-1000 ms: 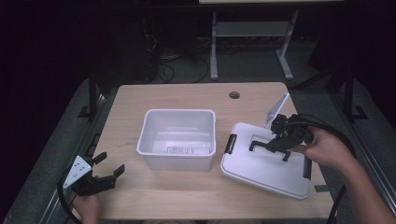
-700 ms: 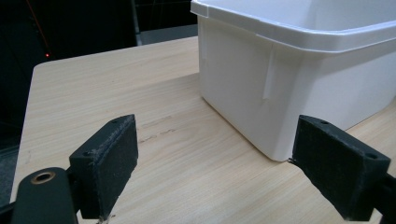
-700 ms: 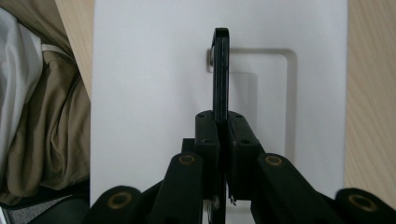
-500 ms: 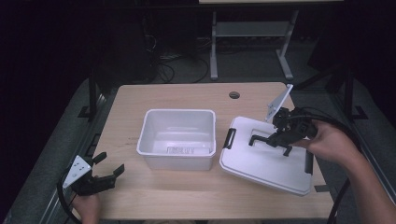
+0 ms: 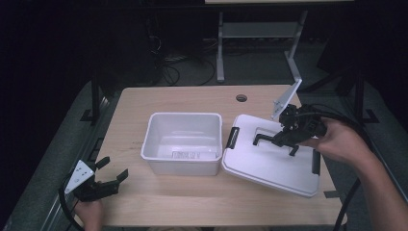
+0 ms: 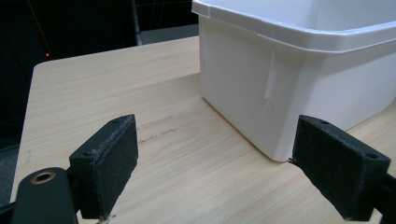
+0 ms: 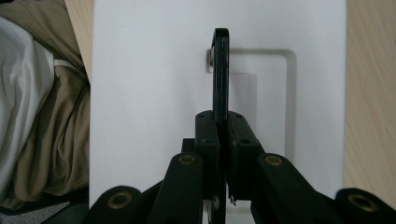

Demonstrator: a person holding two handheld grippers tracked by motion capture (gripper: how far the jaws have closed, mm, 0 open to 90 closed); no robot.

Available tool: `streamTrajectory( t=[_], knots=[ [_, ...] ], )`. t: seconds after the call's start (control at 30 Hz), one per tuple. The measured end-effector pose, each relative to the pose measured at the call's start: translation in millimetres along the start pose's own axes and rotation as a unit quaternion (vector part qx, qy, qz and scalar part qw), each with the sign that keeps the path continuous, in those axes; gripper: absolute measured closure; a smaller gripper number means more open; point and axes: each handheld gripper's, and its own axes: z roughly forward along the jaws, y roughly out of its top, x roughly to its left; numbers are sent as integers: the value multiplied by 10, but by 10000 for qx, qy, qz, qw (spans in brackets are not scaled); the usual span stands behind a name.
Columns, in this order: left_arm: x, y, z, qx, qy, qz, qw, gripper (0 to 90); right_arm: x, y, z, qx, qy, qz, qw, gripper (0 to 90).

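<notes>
Lid handle (image 7: 221, 70) clamped in right gripper (image 7: 219, 140)

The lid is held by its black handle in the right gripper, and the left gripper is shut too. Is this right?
Not quite: the left gripper is open, as the left gripper view shows. The right gripper does hold the lid by its black handle.
</notes>
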Motion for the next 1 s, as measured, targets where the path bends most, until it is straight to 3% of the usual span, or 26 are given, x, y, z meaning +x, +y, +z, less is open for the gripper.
streamTrajectory(
  t=[1.0],
  knots=[
    [20, -10, -24, -47, 12, -37, 10000, 134, 27, 545, 20, -214, 67, -441, 9988, 845]
  ],
)
